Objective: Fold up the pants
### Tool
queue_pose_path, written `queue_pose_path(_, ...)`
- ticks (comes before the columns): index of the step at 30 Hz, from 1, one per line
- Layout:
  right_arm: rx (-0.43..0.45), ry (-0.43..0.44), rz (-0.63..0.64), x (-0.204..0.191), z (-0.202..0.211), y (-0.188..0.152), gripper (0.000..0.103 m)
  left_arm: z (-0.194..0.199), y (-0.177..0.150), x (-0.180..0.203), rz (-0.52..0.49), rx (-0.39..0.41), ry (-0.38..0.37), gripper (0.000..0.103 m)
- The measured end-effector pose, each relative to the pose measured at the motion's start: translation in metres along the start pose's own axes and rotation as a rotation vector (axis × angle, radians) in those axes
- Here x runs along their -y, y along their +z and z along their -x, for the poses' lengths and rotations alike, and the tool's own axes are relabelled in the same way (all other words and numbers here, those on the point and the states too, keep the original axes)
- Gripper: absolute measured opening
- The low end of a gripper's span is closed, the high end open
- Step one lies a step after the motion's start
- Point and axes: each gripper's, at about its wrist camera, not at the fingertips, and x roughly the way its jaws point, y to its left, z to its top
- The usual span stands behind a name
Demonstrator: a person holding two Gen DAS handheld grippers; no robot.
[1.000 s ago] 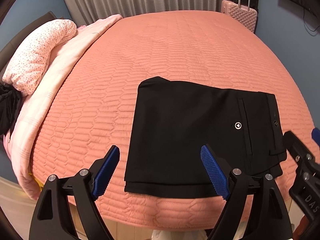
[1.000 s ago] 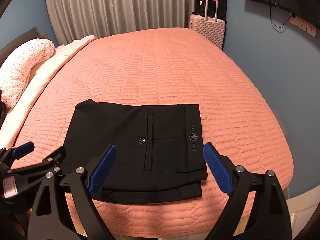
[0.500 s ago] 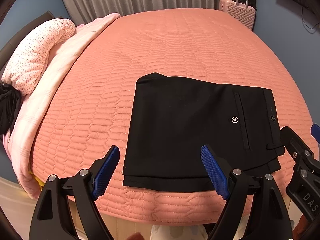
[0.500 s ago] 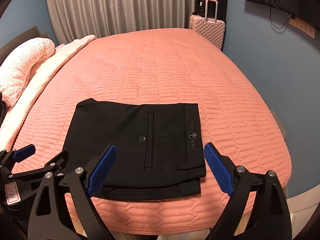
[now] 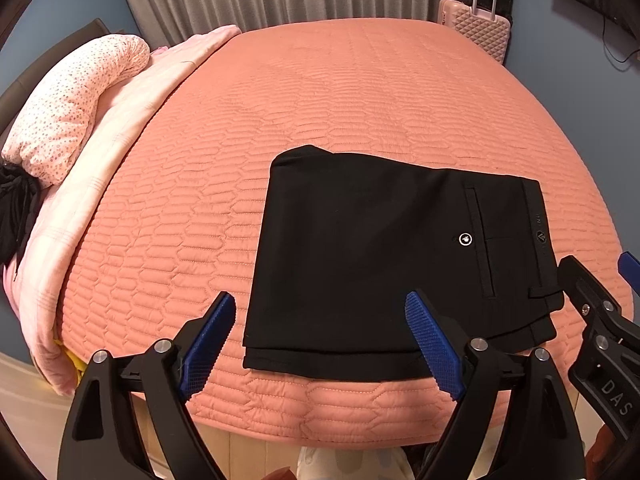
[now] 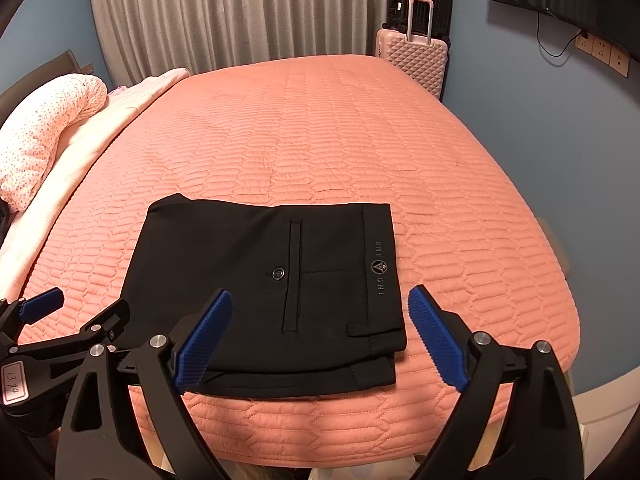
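The black pants [image 5: 384, 256] lie folded into a flat rectangle near the front edge of the salmon quilted bed [image 5: 320, 100]; they also show in the right wrist view [image 6: 256, 280], waistband and back pocket button to the right. My left gripper [image 5: 320, 344] is open and empty, held above the bed's front edge just short of the pants' left part. My right gripper [image 6: 316, 336] is open and empty, above the front edge at the waistband end. Each gripper shows at the side of the other's view.
A pink blanket [image 5: 132, 120] and a dotted pillow [image 5: 72, 96] lie along the bed's left side. A pink suitcase [image 6: 412, 56] and a black one stand at the far right by the grey curtain. The blue wall is on the right.
Both grippers have drawn back slightly toward me and away from the pants. The pants have not moved and both grippers stay open.
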Motion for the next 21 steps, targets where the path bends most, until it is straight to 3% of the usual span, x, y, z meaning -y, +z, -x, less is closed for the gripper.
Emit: queue_pose_path(21,-0.003,0.0,0.001,0.0016,0.0019,-0.0011,0.088,0.0017,-0.0009,0.0042,-0.008,-0.008,0.002,0.085)
